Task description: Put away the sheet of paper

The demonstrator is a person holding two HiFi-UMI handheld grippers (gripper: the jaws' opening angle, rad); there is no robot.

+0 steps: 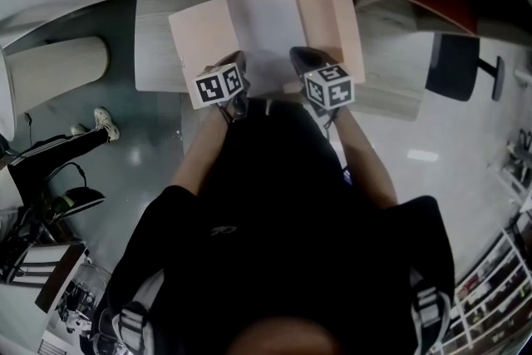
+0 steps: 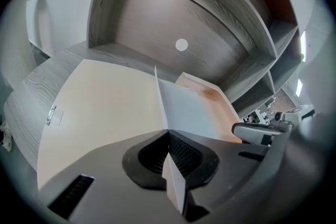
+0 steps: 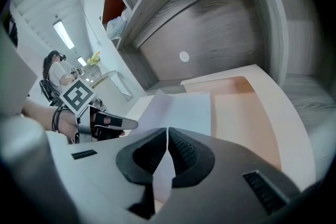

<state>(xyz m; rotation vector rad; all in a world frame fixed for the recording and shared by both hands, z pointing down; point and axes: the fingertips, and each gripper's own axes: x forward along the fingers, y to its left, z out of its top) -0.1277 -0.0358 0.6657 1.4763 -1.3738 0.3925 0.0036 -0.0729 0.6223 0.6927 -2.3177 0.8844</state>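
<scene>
Just ahead of the left gripper [image 2: 168, 136] and right gripper [image 3: 167, 134], the sheet of paper [image 1: 268, 29] lies over an open folder [image 1: 199, 37] on the counter [image 1: 154, 66]. Each gripper pinches its near edge, sensibly: it looks light, limp, easily creased.

Left gripper [image 2: 168, 135] pinches the sheet of paper [image 2: 186, 107] edge, over an open beige folder [image 2: 105, 107] on the desk [image 2: 31, 97]
</scene>
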